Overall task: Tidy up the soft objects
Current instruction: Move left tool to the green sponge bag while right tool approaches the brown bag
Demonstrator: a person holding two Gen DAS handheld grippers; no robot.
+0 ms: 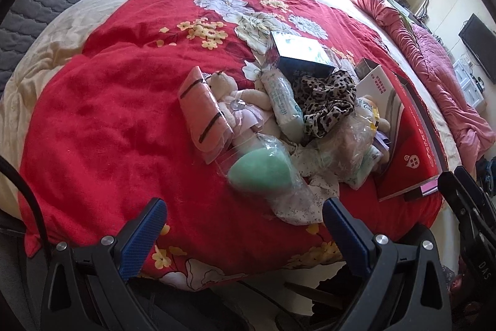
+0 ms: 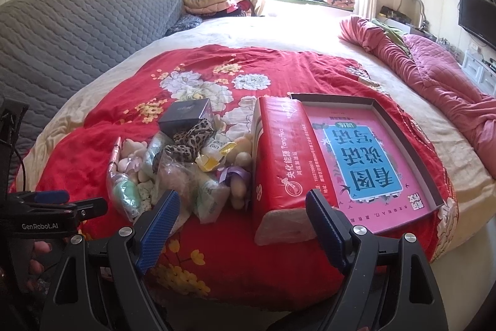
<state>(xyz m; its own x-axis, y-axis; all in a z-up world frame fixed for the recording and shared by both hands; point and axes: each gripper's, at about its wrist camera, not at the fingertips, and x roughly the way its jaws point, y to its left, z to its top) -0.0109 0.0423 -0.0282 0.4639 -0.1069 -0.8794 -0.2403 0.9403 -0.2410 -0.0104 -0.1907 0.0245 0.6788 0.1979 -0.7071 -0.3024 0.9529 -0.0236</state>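
Bed (image 2: 279,30) fills both views, a red floral blanket (image 1: 108,120) spread over its near half. On the blanket's right side lies a shallow open box (image 2: 400,126) with a pink printed sheet inside, long axis running near to far. Touching its left wall, a red tissue pack (image 2: 285,163), long axis likewise near to far, its pale open end toward the camera. Left of the pack, a heap of soft things. At the heap's far edge a dark box (image 1: 299,59) sits tilted. In front of it a leopard-print cloth (image 1: 328,101), crumpled, no clear axis. At the heap's left edge a pink striped cloth (image 1: 204,110), folded, long axis running from far-left to near-right. Beside it a cream plush toy (image 1: 235,104), lying down. A pale green packet (image 1: 283,104) lies right of the toy, long axis near to far. Nearest in the heap, a green sponge (image 1: 260,172) in clear wrapping, pointed end to the right. Left hand-held gripper (image 1: 245,222) wide apart, holding nothing, hovering just near of the sponge. Right hand-held gripper (image 2: 243,214) also wide apart, empty, with the tissue pack's near end between and just beyond its tips.
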